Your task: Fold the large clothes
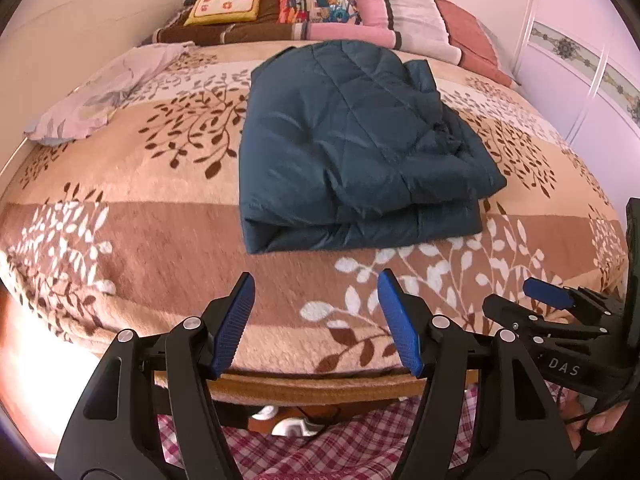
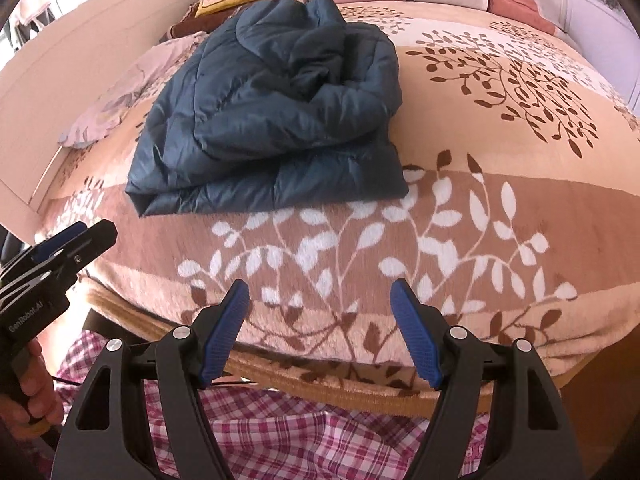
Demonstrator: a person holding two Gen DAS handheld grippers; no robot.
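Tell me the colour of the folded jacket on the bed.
The folded jacket is dark teal-blue, quilted; clearest in the left wrist view.

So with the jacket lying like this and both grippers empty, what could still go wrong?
1. The dark teal quilted jacket is bunched on top, so the fold may puff open or slide apart on its slick fabric.
2. The left gripper and right gripper are open at the near edge of the leaf-patterned blanket, apart from the jacket; reaching in, they could pinch the plush blanket too.
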